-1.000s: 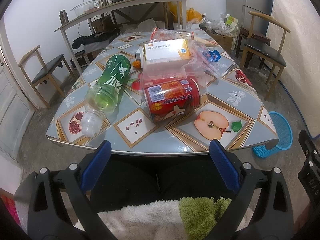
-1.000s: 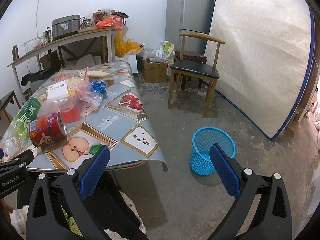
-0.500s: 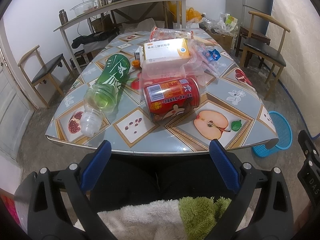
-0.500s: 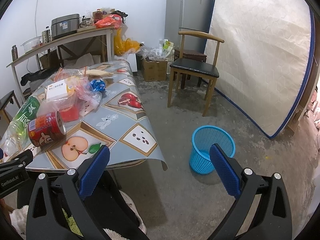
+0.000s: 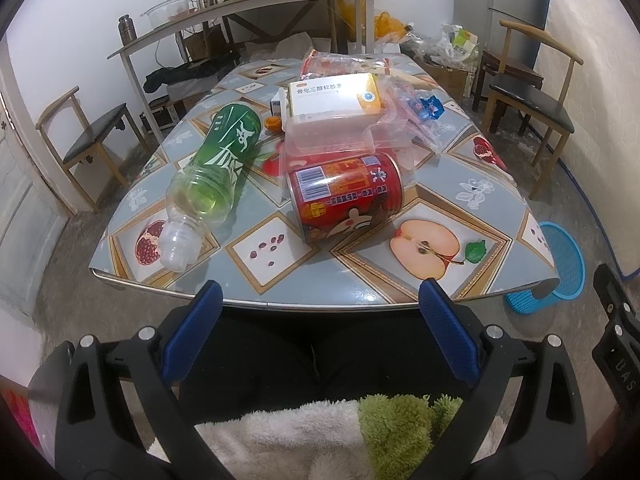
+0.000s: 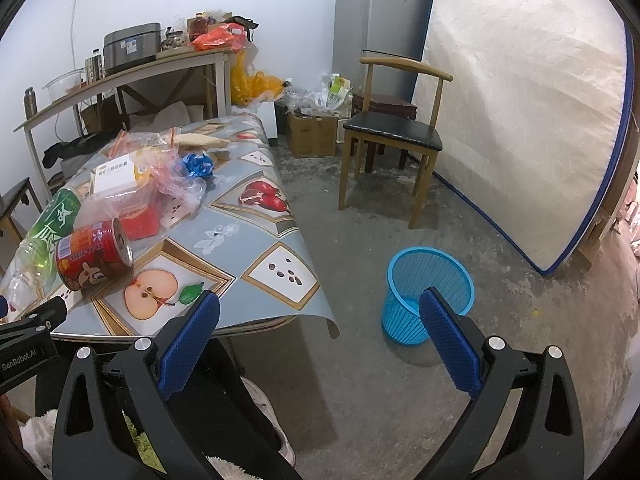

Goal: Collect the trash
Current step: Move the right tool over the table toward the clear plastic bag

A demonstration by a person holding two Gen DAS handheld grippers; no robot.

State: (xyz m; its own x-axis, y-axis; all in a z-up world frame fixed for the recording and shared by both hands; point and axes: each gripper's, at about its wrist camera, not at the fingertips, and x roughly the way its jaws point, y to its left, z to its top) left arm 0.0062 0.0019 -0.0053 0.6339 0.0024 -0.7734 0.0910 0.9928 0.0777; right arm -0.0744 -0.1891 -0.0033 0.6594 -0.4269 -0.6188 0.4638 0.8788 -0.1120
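Both grippers, left [image 5: 318,300] and right [image 6: 320,312], unmoved, fingers wide apart, empty.

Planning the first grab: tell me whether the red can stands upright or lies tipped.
Tipped. The red can lies on its side on the table, its round end facing right in the right wrist view.

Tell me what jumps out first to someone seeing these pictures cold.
A red can lies on its side near the front edge of the fruit-print table, with a green bottle lying beside it to the left and a heap of boxes and plastic wrappers behind. On the floor to the table's right stands a blue basket. Both the left gripper and the right gripper hang short of the table, jaws wide open and holding nothing.
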